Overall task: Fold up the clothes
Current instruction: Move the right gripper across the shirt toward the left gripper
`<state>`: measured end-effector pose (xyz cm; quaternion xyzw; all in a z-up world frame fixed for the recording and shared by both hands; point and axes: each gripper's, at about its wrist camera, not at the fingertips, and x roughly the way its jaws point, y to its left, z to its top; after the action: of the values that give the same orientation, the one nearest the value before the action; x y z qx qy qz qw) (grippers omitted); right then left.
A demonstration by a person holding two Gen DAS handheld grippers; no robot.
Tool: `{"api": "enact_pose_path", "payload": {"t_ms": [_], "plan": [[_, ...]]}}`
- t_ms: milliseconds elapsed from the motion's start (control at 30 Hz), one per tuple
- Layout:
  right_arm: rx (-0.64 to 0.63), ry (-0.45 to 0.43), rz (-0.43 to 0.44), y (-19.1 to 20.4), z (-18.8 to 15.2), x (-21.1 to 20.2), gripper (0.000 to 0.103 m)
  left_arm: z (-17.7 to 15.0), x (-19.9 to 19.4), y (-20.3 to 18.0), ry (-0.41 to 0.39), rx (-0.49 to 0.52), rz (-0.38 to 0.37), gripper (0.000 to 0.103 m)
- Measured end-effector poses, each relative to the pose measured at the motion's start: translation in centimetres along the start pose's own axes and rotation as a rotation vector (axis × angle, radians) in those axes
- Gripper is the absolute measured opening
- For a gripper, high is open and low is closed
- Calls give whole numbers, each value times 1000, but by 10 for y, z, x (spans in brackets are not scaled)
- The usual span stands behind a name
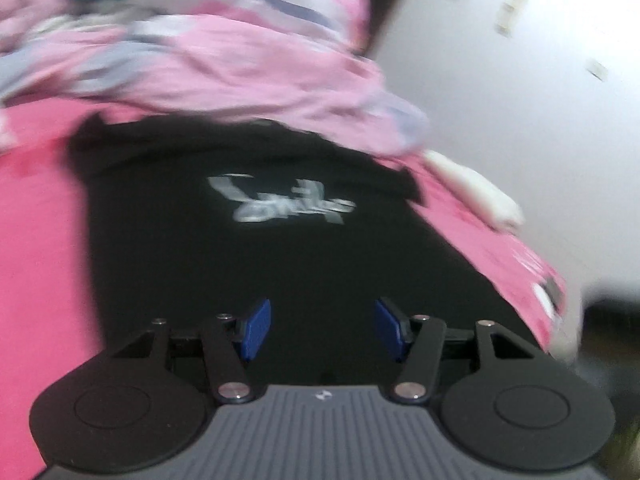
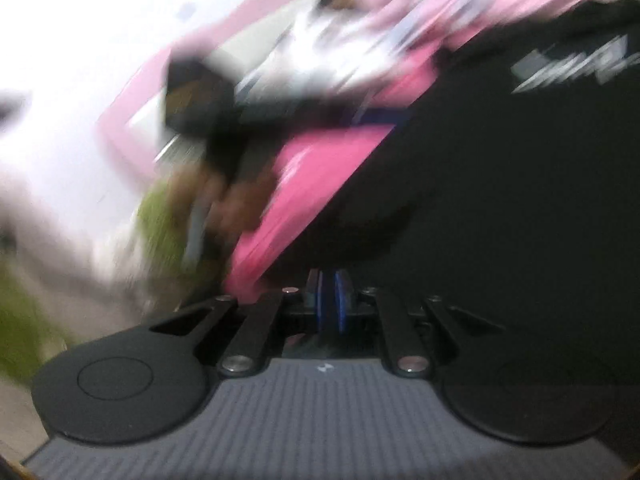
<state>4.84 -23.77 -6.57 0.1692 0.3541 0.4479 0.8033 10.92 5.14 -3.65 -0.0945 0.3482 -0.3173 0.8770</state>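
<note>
While left tongs (image 1: pixel 322 326) gape, black shirt (image 1: pixel 280 240) lies just ahead.

The T-shirt (image 1: pixel 280 248) is black, with a blurred white-grey script print (image 1: pixel 280 202) on its chest. It lies on a bright pink bedsheet (image 1: pixel 36 248), which carries faint white markings near its right edge. At the far edge of the bed a crumpled blanket (image 1: pixel 224 64) is pale pink with patches of white, light blue and navy, plus a turquoise spot. A white cloth (image 1: pixel 476 190) lies by the bed's right edge. The wall (image 1: pixel 520 80) is white. The left gripper (image 1: pixel 322 330) is black with blue pads (image 1: pixel 256 330) and a ribbed grey body. The right gripper (image 2: pixel 332 300) has the same colours.
</note>
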Motion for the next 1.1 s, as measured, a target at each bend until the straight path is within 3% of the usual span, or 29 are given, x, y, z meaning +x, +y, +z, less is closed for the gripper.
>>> {"api": "enact_pose_path", "payload": {"t_ms": [100,167,367,433,500,567,633,700,767,867,933,1067,1100], "plan": [[20,-84,-189,-34,49,-16,7,-7,34,-18,15,71,-87,44],[-57,-38,-254,-48,74,-1,7,-16,52,-21,23,79,-131,40],[-128,204,-175,-89,119,103,7,-35,68,13,12,-95,-222,30],[-96,208,-148,-114,137,123,0,-37,70,17,6,-116,-236,29],[-60,201,-123,-140,156,140,0,-36,70,16,0,-99,-236,30],[47,136,-111,-177,180,149,0,-36,71,15,-3,-89,-238,31],[159,30,-171,-208,198,143,0,-36,71,14,-3,-90,-241,31],[234,-57,-207,-227,210,132,5,-37,70,15,-3,-92,-243,31],[251,-94,-176,-225,212,118,5,-38,69,16,-4,-94,-245,31],[119,24,-70,-183,198,117,5,-39,69,17,-5,-99,-253,32],[15,151,-2,-154,184,129,5,-39,68,19,-5,-101,-258,33],[-88,337,79,-127,168,192,4,-38,69,16,-6,-92,-253,34],[-75,335,80,-131,172,205,1,-38,69,16,-6,-89,-251,34]]}}
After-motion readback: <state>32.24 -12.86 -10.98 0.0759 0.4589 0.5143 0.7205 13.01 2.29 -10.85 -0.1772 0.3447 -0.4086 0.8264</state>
